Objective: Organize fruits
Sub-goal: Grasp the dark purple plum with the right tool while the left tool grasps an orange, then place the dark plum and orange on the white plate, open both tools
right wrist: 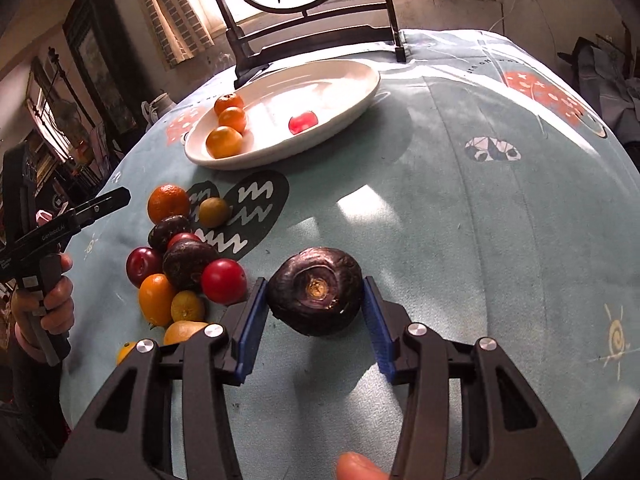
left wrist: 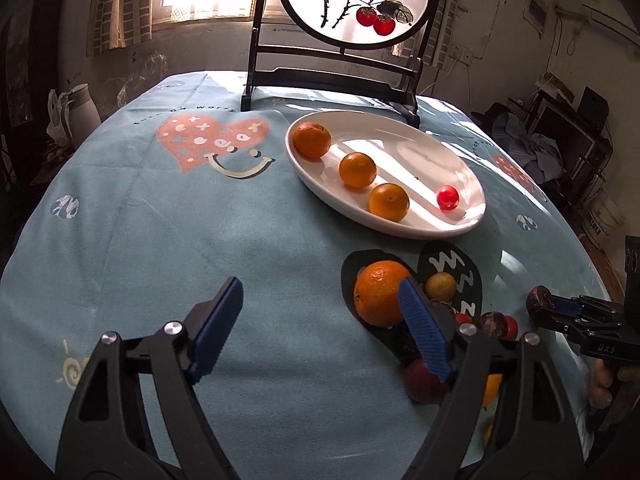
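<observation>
Fruits sit in two groups on the round table under a pale blue printed tablecloth (right wrist: 460, 220), and the oval white ceramic plate (left wrist: 400, 136) serves as the landmark. On the plate lie three small glossy oranges in a row (left wrist: 357, 169) along its left side, with one small red tomato-like fruit (left wrist: 447, 197) near its right end. Nearer the cameras than the plate, a loose heap of mixed fruit (right wrist: 184, 264) rests on the cloth: a larger rough-skinned orange (left wrist: 380, 293), a small yellow-green round fruit (right wrist: 213, 212), dark purple wrinkled fruits, red plums and small orange citrus, all touching or just beside one another.

To the right of that heap, further from the plate, a dark purple wrinkled round fruit with a tan stem scar (right wrist: 316, 291) lies between the blue pads of the right gripper (right wrist: 316, 320). The jaws stand partly closed around it; the pads look to be at its sides, though whether they truly press on it I cannot tell.

The left gripper (left wrist: 320, 332) stands wide open with nothing in it, its right finger (left wrist: 424, 332) just in front of the larger orange.

Beyond the plate stands a black wooden frame with a round painted panel (left wrist: 354, 0).
</observation>
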